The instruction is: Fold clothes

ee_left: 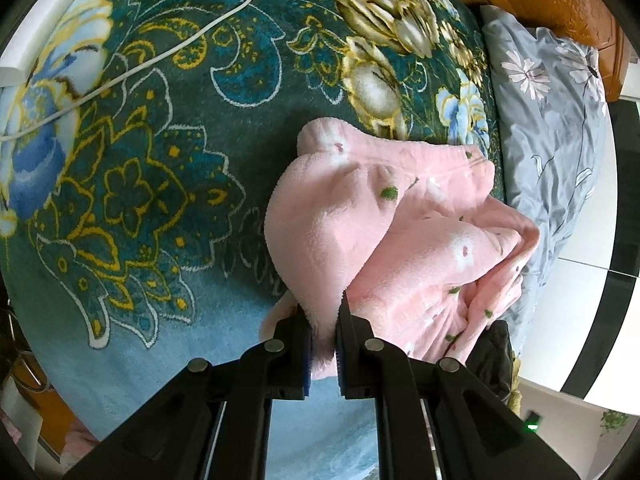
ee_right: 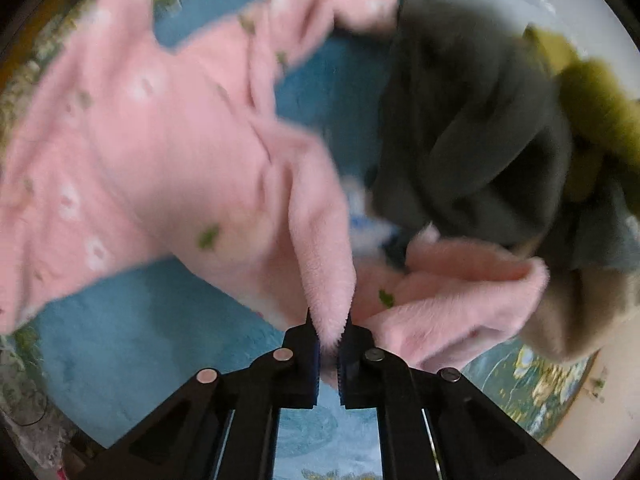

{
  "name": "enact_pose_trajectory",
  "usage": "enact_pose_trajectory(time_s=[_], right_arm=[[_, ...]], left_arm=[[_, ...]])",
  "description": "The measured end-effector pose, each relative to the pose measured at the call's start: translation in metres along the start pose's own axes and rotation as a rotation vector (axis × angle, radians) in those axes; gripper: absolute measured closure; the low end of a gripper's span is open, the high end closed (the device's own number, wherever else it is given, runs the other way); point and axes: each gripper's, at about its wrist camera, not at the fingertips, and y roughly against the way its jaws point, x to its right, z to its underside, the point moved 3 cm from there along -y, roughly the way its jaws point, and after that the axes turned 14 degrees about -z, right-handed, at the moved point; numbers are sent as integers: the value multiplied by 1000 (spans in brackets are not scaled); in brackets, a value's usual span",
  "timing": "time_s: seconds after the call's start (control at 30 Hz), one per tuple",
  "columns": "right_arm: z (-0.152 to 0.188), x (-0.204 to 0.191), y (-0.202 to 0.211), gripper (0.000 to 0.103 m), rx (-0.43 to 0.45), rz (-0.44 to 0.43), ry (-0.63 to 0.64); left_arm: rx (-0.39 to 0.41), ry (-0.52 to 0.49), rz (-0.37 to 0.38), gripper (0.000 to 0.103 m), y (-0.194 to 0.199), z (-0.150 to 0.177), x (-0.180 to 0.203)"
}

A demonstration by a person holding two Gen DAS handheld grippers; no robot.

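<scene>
A floral blanket (ee_left: 152, 168) covers the bed and fills most of the left wrist view — broad open cloth lies to the left of the garment, crossed only by a thin white cable (ee_left: 188, 36) near the far edge. Along the right side the room closes in: a grey flowered pillow (ee_left: 556, 132) lies against the blanket's edge, with a wooden headboard (ee_left: 560, 4) behind it.

The pink garment (ee_left: 384, 224), fleecy with small green and white marks, sits bunched on the blanket just beside the pillow, its folded hem running across the far side. In the blurred right wrist view it stretches up and to the left, lifted above blue blanket. A dark grey garment (ee_right: 472, 128) lies heaped to the right of it, with an olive piece (ee_right: 592, 100) at its far edge.

The left gripper (ee_left: 322, 320) pinches a rounded fold of the pink garment between its pads. The right gripper (ee_right: 330, 332) also clamps a narrow pink edge — fleece fills the slim gap between its fingers.
</scene>
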Motion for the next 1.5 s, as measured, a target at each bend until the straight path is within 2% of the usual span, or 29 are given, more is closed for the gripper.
enact_pose_trajectory(time_s=[0.27,0.33,0.43,0.53,0.6,0.67,0.73,0.8,0.93,0.97,1.03,1.17,1.33,1.5], right_arm=[[-66,45,138,97,406,-5,-120],[-83,49,158,97,486,16,-150],[-113,43,166,97,546,47,-170],[-133,36,136,96,472,59,-155],[-129,37,110,94,405,51,-153],[-121,40,93,93,393,29,-160],[-113,44,88,79,409,-11,-176],[-104,46,94,54,447,-27,-183],[-77,40,106,53,520,-79,-183],[-67,33,98,53,496,-120,-174],[-47,17,71,53,403,-223,-150],[-13,-9,-14,53,164,-367,-201],[7,2,-82,53,96,-365,-464],[8,-1,-105,54,79,-391,-566]], left_arm=[[-7,-9,13,93,2,-3,0],[-8,-15,10,93,2,-4,1],[-13,-25,-1,93,0,-5,1],[-29,-27,-17,93,-6,-3,0],[-37,-34,-24,93,-9,-1,1],[-39,-45,-29,93,-9,-1,1],[-40,-54,-34,93,-10,-2,1],[-43,-59,-39,93,-11,-4,1],[-45,-67,-43,93,-13,-7,4],[-45,-68,-42,93,-13,-8,4],[-48,-64,-37,93,-14,-10,4],[-48,-50,-27,93,-12,-16,3],[-13,-59,-18,93,-3,-25,5],[-12,-97,-32,93,-5,-31,12]])
